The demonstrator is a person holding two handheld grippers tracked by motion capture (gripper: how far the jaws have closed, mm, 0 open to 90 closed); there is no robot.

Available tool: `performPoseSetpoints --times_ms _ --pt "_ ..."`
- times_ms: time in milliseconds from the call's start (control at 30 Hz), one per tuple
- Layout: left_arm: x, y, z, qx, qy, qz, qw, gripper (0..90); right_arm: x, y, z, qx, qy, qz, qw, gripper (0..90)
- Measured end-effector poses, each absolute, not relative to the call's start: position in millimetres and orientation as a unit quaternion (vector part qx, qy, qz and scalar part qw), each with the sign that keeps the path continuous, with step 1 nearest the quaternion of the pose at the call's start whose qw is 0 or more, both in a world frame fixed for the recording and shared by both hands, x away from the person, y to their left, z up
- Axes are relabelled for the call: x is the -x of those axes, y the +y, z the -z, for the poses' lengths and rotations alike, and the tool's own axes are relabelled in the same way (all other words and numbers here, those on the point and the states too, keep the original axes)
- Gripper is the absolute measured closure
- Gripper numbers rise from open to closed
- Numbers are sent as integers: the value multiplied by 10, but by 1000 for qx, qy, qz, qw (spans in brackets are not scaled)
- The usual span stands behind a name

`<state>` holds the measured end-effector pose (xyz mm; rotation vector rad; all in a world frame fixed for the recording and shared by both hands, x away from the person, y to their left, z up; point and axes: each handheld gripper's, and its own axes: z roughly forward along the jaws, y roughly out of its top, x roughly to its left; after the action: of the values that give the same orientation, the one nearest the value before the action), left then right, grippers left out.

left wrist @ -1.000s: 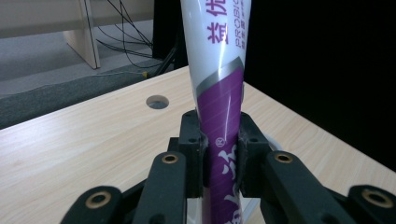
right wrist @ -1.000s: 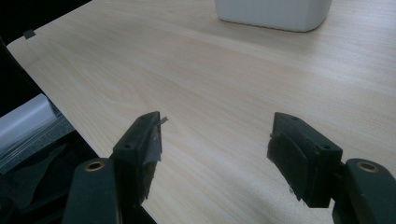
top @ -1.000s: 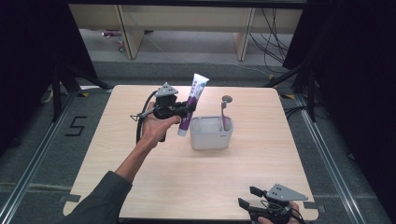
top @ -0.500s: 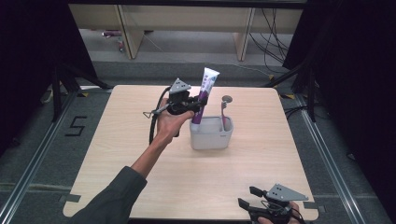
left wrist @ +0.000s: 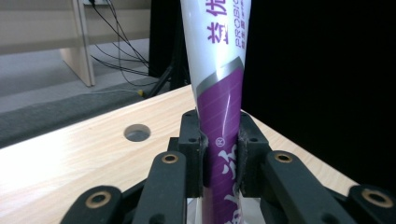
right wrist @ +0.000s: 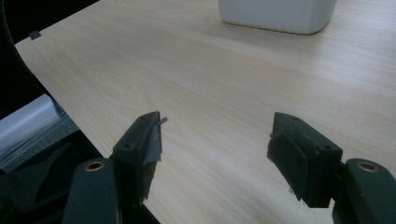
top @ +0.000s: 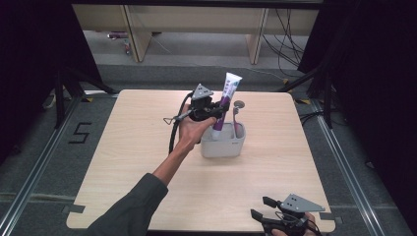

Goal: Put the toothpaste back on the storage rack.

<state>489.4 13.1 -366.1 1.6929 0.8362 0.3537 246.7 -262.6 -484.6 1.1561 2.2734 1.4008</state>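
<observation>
1. The wooden table (top: 147, 162) carries the whole job. Most of its top is bare, so the way between the two grippers is open. A small round hole (left wrist: 137, 133) shows in the board near its far edge.

2. The white holder (top: 223, 143), a squat rounded tub, stands a little beyond the middle of the table. It looks meant to keep bathroom things upright, so the work in hand is probably loading it.

3. The toothpaste tube (top: 224, 104), white above and purple below, is held almost upright, leaning slightly, with its lower end at the holder's mouth. Whether that end already rests inside I cannot tell. Holding it steep suits a straight drop into the narrow opening.

4. The left gripper (top: 216, 110) is clamped on the tube's purple lower half; in the left gripper view the pads (left wrist: 194, 154) press it from both sides. The low grip keeps the tube from swinging.

5. The right gripper (top: 260, 215) sits at the near edge of the table, well apart from the holder, its jaws spread wide with nothing between them. It seems to be out of the way.

6. A pink toothbrush (top: 236, 117) already stands in the holder, head up, just beside the tube. It is the likeliest snag: the tube could knock it as it slides in.
</observation>
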Motion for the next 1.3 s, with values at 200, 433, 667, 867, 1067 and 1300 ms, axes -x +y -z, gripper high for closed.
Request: performPoseSetpoints --times_ms 200,433,667,867,1067,1300 --pt "-4940 94 3718 -723 356 -157 571 757 -2448 -2624 4836 -408 773 -475 104 348" --pt "-4985 70 3779 -717 366 -158 572 757 -2441 -2620 4832 -409 771 -479 100 348" --pt "-4982 55 3852 -716 366 -161 572 756 -2463 -2644 4834 -394 775 -480 118 349" --pt "-4992 54 3916 -718 367 -162 569 756 -2449 -2632 4833 -400 772 -481 109 349" --pt "-4986 57 3948 -718 368 -164 568 755 -2465 -2645 4840 -393 775 -480 118 349" --pt "-4961 52 3985 -716 369 -165 569 754 -2466 -2646 4842 -393 775 -481 117 349"
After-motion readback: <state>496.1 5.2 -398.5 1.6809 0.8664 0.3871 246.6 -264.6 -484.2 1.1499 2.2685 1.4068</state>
